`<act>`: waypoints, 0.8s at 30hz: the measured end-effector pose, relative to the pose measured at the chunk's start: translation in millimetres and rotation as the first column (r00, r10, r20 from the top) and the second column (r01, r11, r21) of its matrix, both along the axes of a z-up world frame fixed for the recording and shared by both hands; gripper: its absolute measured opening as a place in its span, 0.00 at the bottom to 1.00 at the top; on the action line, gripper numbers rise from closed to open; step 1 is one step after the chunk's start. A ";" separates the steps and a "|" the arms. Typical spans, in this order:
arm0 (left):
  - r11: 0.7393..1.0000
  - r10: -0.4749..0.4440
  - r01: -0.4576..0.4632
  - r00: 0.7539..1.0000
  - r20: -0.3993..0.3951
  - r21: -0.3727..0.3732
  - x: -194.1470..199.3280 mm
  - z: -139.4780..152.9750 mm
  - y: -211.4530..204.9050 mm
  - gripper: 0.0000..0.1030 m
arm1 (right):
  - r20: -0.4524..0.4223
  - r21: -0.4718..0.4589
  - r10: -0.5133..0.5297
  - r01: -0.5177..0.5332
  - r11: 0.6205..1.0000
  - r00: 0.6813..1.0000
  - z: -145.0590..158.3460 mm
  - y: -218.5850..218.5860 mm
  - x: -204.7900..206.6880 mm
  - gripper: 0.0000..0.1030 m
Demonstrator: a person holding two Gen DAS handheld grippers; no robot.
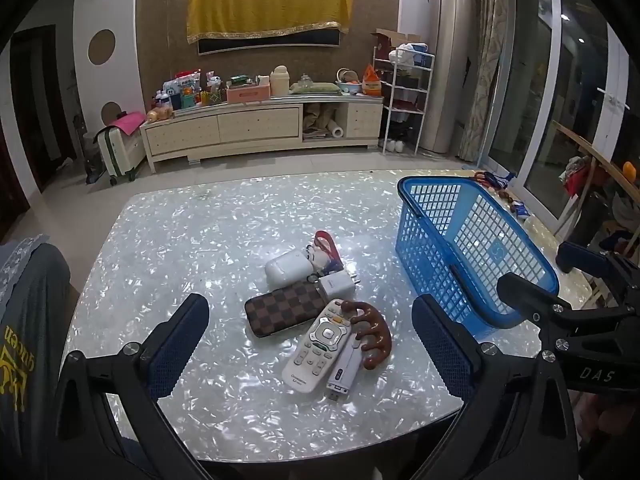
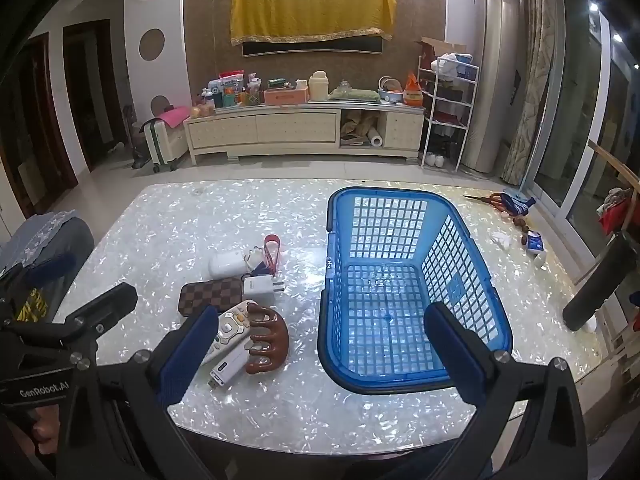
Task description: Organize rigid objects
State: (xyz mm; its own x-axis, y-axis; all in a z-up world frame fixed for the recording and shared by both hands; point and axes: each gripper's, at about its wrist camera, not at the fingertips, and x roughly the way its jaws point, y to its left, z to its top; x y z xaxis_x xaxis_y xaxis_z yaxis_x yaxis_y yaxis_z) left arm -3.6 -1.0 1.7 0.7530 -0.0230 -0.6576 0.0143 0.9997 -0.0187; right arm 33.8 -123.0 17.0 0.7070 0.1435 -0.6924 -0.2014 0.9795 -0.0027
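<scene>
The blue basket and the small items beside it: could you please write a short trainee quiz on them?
1. True or false: the blue basket already holds some of the items.
2. Which item overlaps the white remote?
A. brown wooden massager
B. white charger plug
C. white earbud case
3. Fill in: the left gripper and the right gripper both stand ____, holding nothing.

Key:
1. False; the basket is empty.
2. A.
3. Open.
</scene>
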 end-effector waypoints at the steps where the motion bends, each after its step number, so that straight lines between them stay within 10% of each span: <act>1: 1.000 0.000 0.000 1.000 0.000 0.000 -0.2 0.1 0.2 0.99 | -0.001 -0.002 0.000 0.000 1.000 1.000 0.0 0.4 0.0 1.00; 24: 1.000 -0.001 0.001 1.000 -0.009 -0.004 2.2 -0.7 2.5 0.99 | -0.015 -0.003 -0.003 0.003 1.000 1.000 -0.4 -0.1 -0.3 1.00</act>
State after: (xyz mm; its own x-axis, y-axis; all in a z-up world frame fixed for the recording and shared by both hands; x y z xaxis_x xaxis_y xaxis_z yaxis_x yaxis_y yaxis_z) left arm -1.4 1.5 1.0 0.7469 -0.0263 -0.6644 0.0150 0.9996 -0.0226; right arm 33.4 -123.1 16.7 0.6970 0.1392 -0.7034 -0.1982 0.9802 -0.0025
